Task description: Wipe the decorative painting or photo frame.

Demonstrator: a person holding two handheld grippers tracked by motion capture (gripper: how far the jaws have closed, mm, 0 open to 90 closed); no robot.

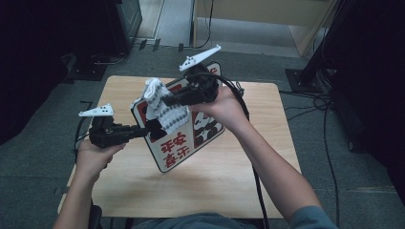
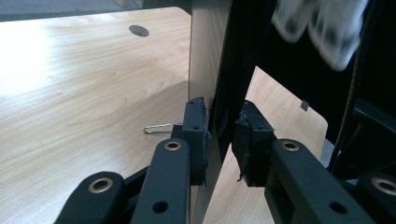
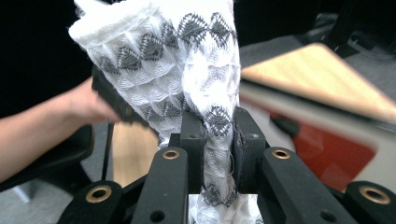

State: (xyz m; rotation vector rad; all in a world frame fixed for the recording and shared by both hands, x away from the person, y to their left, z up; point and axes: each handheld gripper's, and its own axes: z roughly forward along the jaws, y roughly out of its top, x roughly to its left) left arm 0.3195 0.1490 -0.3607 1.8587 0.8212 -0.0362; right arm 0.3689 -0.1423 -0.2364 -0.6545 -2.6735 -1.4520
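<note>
Left gripper (image 1: 152, 127) is level, jaws clamped on the board (image 1: 179, 148); right gripper (image 1: 165, 101) above it, tilted down, pinching the cloth (image 1: 165, 112).

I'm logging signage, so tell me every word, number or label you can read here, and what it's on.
Sign board: red Chinese characters, upside down in the high view; one pair may read "安全", the rest are too blurred to read.
Cloth: a grey diamond pattern, no text.
Nothing else readable.
</note>
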